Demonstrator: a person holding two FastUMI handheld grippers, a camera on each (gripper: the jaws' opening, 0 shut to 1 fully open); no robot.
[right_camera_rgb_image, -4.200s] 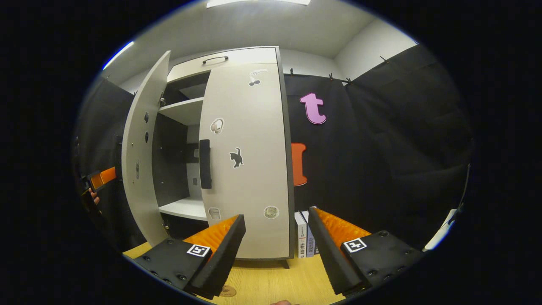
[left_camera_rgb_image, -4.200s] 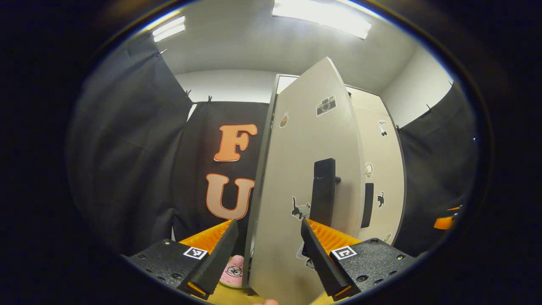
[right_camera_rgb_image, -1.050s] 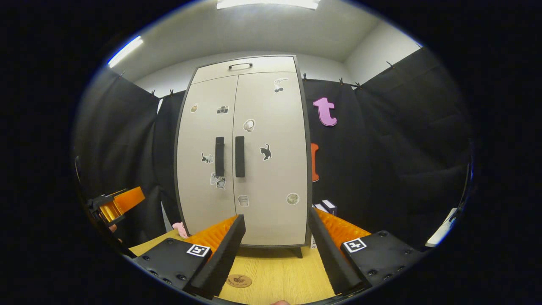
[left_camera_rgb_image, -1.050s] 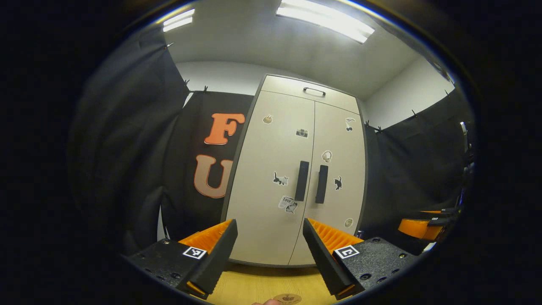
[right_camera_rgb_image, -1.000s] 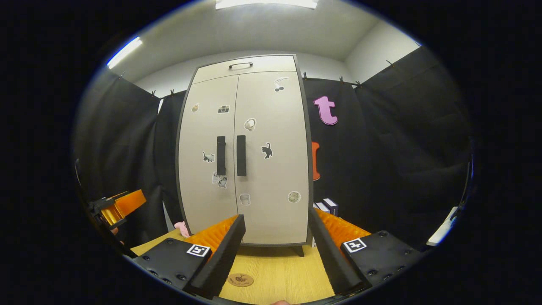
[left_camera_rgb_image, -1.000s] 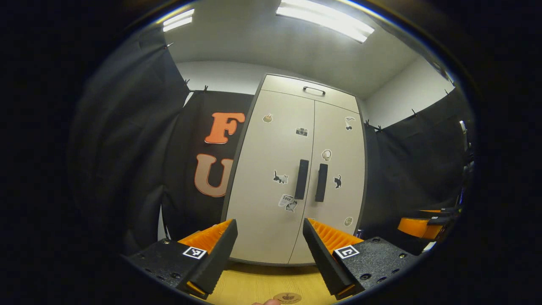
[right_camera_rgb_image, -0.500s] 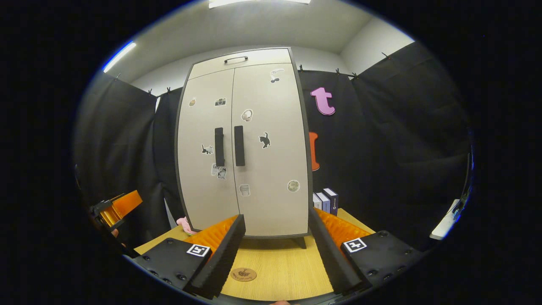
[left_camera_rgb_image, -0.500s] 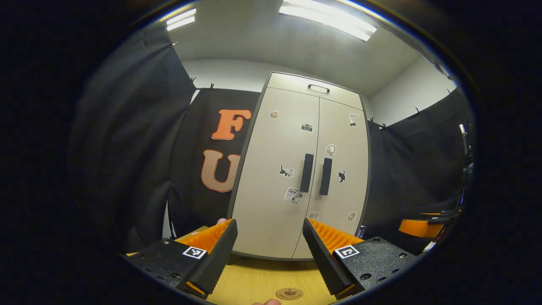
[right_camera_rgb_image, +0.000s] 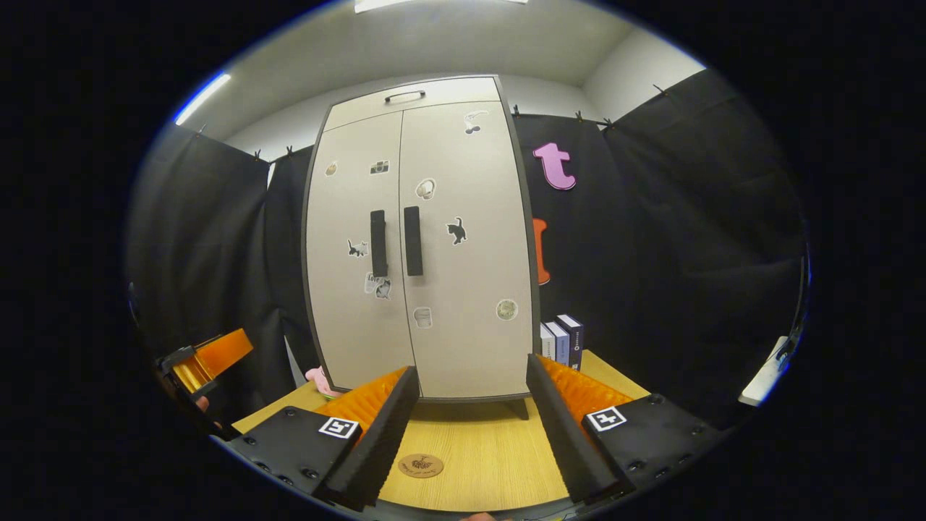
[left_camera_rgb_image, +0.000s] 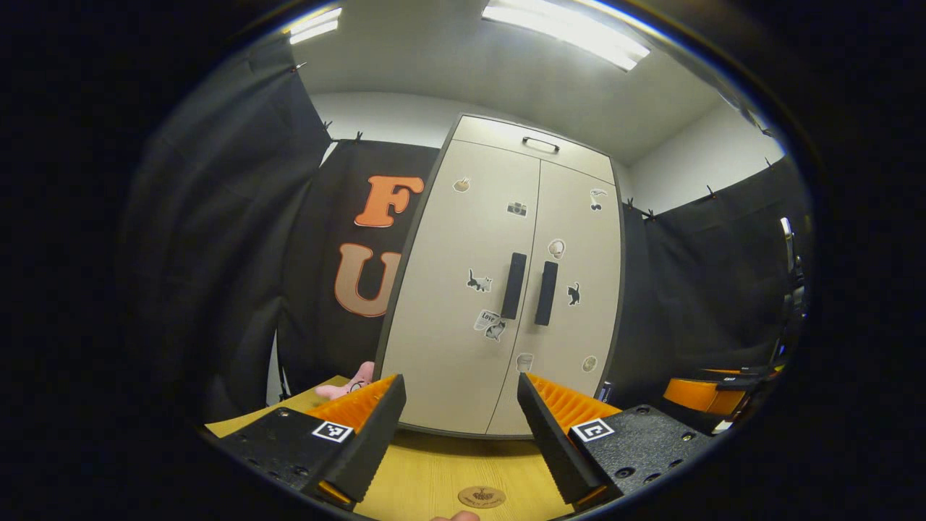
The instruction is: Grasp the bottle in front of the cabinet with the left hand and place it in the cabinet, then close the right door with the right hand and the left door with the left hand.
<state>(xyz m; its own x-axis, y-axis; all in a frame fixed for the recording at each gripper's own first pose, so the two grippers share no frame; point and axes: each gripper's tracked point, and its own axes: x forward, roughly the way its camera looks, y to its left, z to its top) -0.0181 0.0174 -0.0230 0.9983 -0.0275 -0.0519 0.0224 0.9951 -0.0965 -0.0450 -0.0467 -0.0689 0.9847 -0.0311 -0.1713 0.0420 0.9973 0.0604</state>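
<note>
The pale cabinet [left_camera_rgb_image: 506, 289] [right_camera_rgb_image: 419, 246] stands on the wooden table with both doors shut, their two dark handles [left_camera_rgb_image: 528, 286] [right_camera_rgb_image: 396, 242] side by side. The bottle is hidden behind the doors. My left gripper [left_camera_rgb_image: 456, 438] is open and holds nothing, a little back from the cabinet front. My right gripper [right_camera_rgb_image: 470, 434] is open too, with bare table between its fingers. In the right gripper view the left gripper [right_camera_rgb_image: 206, 358] is seen at the far left. In the left gripper view the right gripper [left_camera_rgb_image: 712, 391] sits at the far right.
A pink plush toy [left_camera_rgb_image: 346, 383] [right_camera_rgb_image: 318, 380] lies by the cabinet's left foot. Several books [right_camera_rgb_image: 561, 340] stand upright to its right. A round wooden coaster [left_camera_rgb_image: 481, 496] [right_camera_rgb_image: 420, 464] lies on the table [right_camera_rgb_image: 477, 449] in front of the cabinet.
The left door has swung shut since 4.2 s ago. Over the last second both grippers have drawn back from the cabinet, so more table shows.
</note>
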